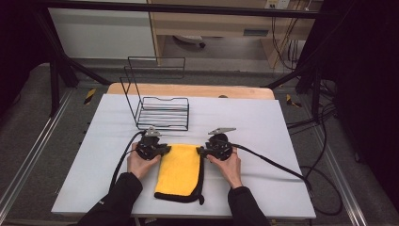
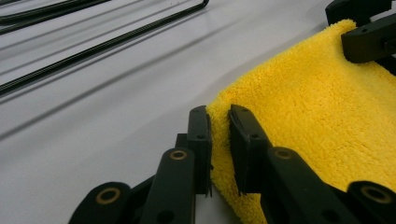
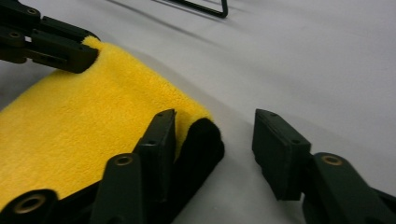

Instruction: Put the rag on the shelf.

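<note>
Cloth (image 1: pixel 179 169): I see it flat on the white table (image 1: pixel 263 136), near edge, centre, between my two hands. Its long axis runs near to far.

Key relation: the far edge of the cloth lies straight between my two grippers, one far corner at each. Neither hand is nearer; each has its own corner.

Left gripper (image 2: pixel 219 140): I have its jaws nearly together, pinching the far-left corner of the cloth; a thin strip of yellow pile sits between them.

Right gripper (image 3: pixel 215 149): its jaws stand wide apart. The far-right corner, with its black edge, touches the inner jaw; the outer jaw is over bare table. Nothing is gripped on this side yet.

Next move, as I judge it: close the right jaws on that corner, then lift both corners together.

Material: thick yellow microfibre, fluffy pile, black hem (image 1: pixel 201 179) along the right and near edges. It looks folded double and rounded at the corners. I expect it to sag and slip if pinched shallow.

Rack (image 1: pixel 162 110): black wire, open, standing on the far side of the table just beyond the grippers.

Table surface: smooth, matte, white.
</note>
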A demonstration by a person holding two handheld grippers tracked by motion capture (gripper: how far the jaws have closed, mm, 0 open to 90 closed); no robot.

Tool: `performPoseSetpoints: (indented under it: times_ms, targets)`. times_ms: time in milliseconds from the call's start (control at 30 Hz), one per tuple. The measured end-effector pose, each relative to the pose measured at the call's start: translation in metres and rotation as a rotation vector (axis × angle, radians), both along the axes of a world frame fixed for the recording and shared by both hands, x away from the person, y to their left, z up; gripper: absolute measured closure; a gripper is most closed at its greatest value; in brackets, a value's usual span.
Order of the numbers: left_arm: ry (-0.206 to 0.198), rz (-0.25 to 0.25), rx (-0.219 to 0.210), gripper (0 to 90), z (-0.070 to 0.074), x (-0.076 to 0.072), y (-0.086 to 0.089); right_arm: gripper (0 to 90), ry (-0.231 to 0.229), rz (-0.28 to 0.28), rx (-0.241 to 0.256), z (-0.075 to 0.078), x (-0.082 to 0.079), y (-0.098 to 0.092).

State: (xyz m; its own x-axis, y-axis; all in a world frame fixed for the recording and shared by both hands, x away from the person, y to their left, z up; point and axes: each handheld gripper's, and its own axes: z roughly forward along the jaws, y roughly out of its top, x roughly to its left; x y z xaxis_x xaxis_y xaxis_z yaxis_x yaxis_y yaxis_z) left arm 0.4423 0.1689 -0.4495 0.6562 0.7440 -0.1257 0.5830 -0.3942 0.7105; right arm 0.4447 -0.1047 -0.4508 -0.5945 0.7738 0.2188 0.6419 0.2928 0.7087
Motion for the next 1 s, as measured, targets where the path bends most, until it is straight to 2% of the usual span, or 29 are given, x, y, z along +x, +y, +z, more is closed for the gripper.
performPoseSetpoints:
  times_ms: [100, 400, 500, 633, 867, 1000]
  targets:
    - [-0.004, -0.003, 0.01, 78.5, 0.0, 0.0, -0.001, 56.1, 0.026, 0.002, 0.017, -0.001, 0.0, 0.001]
    - [0.012, -0.003, -0.014, 78.6, 0.0, 0.001, 0.002, 72.0, 0.055, 0.003, 0.054, -0.003, -0.003, 0.004]
    - [0.0, -0.013, -0.006, 78.9, 0.0, 0.001, 0.002, 76.1, 0.082, -0.005, 0.068, -0.003, -0.002, 0.004]
    - [0.011, -0.006, -0.021, 80.5, 0.0, 0.001, 0.003, 77.7, 0.102, -0.01, 0.076, -0.001, -0.001, 0.003]
    - [0.035, 0.01, -0.067, 83.5, 0.002, 0.003, 0.008, 78.7, 0.093, -0.009, 0.086, 0.003, -0.002, 0.002]
    - [0.014, 0.01, -0.091, 83.9, 0.009, -0.001, 0.012, 78.7, 0.075, -0.002, 0.102, 0.009, -0.005, 0.0]
